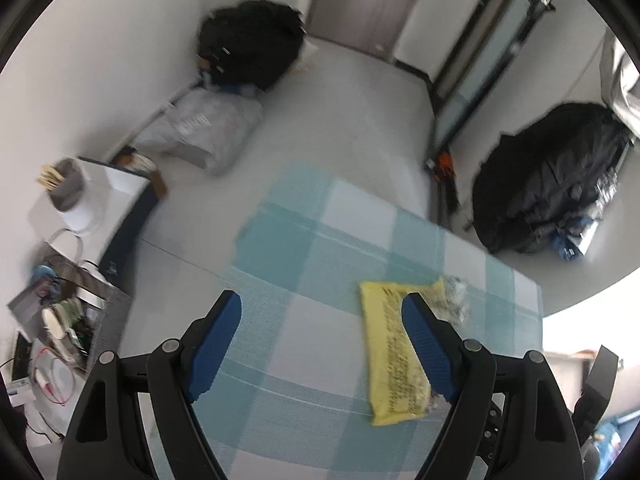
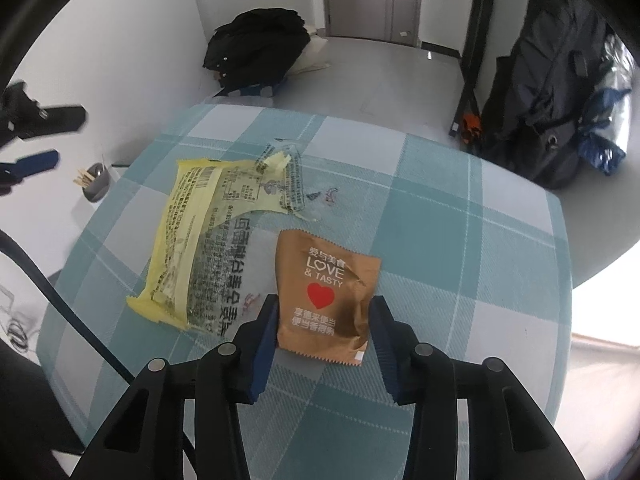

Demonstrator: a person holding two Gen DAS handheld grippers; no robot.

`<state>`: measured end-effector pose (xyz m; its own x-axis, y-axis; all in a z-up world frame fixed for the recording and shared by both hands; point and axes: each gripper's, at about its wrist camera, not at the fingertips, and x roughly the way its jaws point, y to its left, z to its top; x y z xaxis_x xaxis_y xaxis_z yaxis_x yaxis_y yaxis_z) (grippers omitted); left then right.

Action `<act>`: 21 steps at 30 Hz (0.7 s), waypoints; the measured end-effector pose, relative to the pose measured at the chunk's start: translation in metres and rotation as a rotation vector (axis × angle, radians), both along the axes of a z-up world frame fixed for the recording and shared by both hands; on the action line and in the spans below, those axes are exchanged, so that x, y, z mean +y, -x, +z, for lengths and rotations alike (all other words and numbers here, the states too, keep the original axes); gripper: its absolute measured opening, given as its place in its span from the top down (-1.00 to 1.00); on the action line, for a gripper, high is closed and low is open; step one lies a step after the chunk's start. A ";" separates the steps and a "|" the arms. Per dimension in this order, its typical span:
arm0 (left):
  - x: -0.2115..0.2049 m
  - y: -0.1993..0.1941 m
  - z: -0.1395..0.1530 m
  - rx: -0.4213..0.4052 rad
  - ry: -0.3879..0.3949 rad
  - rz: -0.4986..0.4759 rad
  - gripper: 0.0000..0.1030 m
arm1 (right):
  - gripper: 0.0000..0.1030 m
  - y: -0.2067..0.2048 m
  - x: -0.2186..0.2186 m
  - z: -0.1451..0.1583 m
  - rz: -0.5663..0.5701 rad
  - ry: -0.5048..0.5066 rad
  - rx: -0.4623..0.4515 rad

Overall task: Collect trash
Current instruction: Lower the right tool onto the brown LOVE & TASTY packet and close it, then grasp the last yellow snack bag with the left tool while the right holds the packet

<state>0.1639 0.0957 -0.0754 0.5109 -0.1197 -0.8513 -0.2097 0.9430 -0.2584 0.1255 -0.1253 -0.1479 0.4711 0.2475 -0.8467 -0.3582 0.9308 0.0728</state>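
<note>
The right claw (image 2: 324, 320) has its two blue fingers (image 2: 265, 342) on either side of a brown packet (image 2: 326, 294); the fingers look to be touching the packet's edges, so the claw is pinching it; the packet has a red heart and white words on it, and its paper is a bit crinkled on the right side; it lies on the counter (image 2: 460, 240), which is covered with a blue and white checked cloth; just to the left of the brown packet lies a yellow wrapper (image 2: 188, 248) that is torn open at the top, with a clear part full of black writing; the two wrappers are very near each other. The left claw (image 1: 320, 344) is spread wide and holds nothing; its right finger (image 1: 428, 352) is in front of the yellow wrapper (image 1: 390, 356), which lies flat on the checked counter (image 1: 304, 248); the space between the fingers has only cloth in it. Past the counter there is a grey floor (image 2: 380, 76); a black pile of clothes (image 2: 260, 44) sits by the white wall; a big dark bag (image 2: 552, 88) leans on the right; a grey cup (image 2: 98, 182) with little sticks in it stands to the left; a closed door (image 2: 372, 0) is at the far end of the room.
</note>
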 end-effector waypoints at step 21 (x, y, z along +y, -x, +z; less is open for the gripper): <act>-0.069 -0.023 -0.047 0.191 -0.031 -0.168 -0.55 | 0.19 0.028 -0.061 0.013 -0.069 -0.087 -0.027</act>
<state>0.1870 0.0263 -0.1223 0.3156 -0.1617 -0.9350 -0.0922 0.9755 -0.1998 0.0979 -0.1866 -0.1354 0.5116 0.2858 -0.8103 -0.2962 0.9439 0.1459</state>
